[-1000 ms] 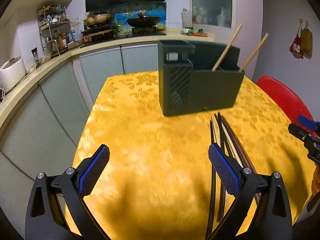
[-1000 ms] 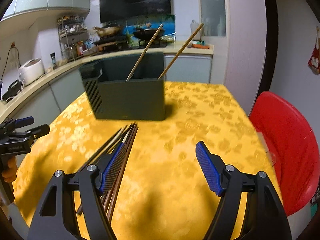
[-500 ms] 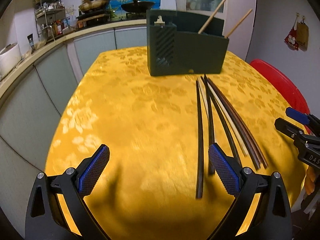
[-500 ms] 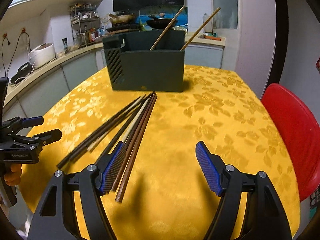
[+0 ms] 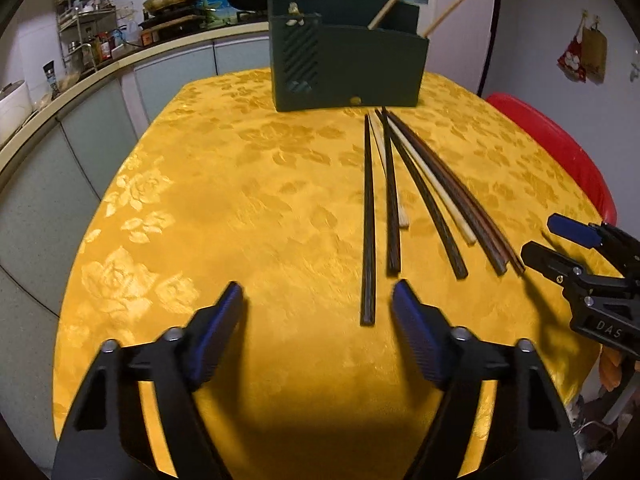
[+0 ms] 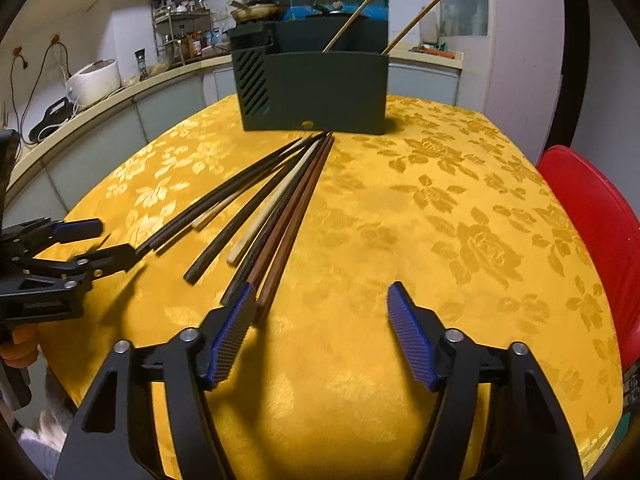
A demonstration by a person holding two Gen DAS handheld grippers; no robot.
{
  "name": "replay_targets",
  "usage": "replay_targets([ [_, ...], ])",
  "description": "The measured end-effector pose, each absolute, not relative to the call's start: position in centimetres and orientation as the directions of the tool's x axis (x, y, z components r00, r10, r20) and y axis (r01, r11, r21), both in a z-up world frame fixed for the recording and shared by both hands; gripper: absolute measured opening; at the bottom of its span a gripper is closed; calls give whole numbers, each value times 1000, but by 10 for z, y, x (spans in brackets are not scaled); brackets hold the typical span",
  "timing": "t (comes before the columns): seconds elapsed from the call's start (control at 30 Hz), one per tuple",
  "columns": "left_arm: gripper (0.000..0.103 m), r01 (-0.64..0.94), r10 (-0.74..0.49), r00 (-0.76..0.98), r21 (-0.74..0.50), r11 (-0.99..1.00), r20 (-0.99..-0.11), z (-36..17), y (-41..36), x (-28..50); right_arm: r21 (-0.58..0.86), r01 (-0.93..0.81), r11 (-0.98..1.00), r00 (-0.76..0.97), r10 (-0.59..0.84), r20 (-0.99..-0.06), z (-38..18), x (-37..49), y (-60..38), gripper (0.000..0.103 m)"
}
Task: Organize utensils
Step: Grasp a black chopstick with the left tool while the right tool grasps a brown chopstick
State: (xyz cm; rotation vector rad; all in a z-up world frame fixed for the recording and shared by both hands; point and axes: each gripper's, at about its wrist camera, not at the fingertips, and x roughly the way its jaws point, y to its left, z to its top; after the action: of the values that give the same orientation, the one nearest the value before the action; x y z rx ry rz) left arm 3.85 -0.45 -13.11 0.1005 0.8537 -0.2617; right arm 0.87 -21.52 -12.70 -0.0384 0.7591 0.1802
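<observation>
We hold both grippers low over the yellow table (image 5: 200,200), ahead of the fanned chopsticks (image 5: 400,184); their long axes run away from us toward the dark holder (image 5: 344,64); our left gripper (image 5: 318,308), jaws spread but just narrowing around nothing, has the outermost black stick (image 5: 368,220) ending just ahead, toward its right finger; our right gripper (image 6: 322,312), also narrowing and empty, has the brown sticks (image 6: 296,216) ending beside its left finger.

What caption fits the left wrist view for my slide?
Open left gripper hovers near loose chopsticks fanned on a yellow tablecloth, before a dark holder.
</observation>
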Motion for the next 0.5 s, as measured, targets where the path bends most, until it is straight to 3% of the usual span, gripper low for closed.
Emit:
replay_targets([
  [0.33,52,257,-173,634,-6,966,-754,-132,-3,43,13,-199,980,696,150,-703,-134,8,-211,44],
  [0.5,52,252,-184,634,-24,968,-751,-132,-2,44,36,-151,988,702,133,-700,-133,12,-226,39],
])
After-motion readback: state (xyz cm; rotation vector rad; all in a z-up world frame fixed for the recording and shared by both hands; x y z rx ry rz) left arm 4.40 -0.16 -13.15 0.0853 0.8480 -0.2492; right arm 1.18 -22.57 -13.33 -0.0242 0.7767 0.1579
